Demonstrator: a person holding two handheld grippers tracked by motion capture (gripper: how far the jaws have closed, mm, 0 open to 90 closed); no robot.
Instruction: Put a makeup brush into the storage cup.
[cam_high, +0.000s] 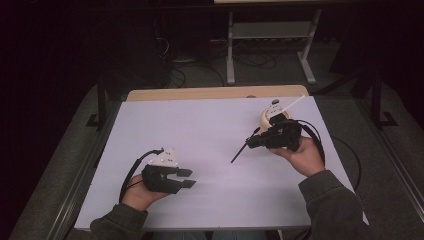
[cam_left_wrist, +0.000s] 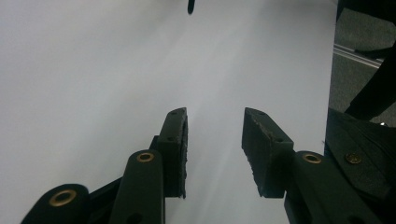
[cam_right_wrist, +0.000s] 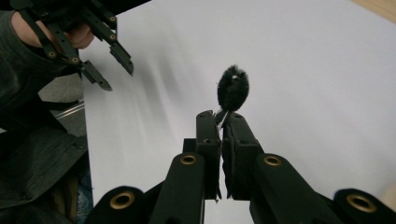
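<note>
My right gripper (cam_high: 250, 141) is shut on a thin black stick (cam_high: 240, 152) that slants down to the left over the white table top (cam_high: 200, 125). In the right gripper view the jaws (cam_right_wrist: 220, 119) pinch the stick just below its fuzzy black tip (cam_right_wrist: 232, 91). My left gripper (cam_high: 189, 178) hovers at the front left, open, with nothing between its pads (cam_left_wrist: 175, 140). The fuzzy tip (cam_left_wrist: 190, 5) peeks in at the top of the left gripper view.
A cream round object (cam_high: 266, 119) with a white stick (cam_high: 295, 102) lies just behind the right gripper; I cannot tell what it is. A wooden strip (cam_high: 215, 92) runs along the far edge. Cables and a metal frame (cam_high: 270, 30) stand on the floor beyond.
</note>
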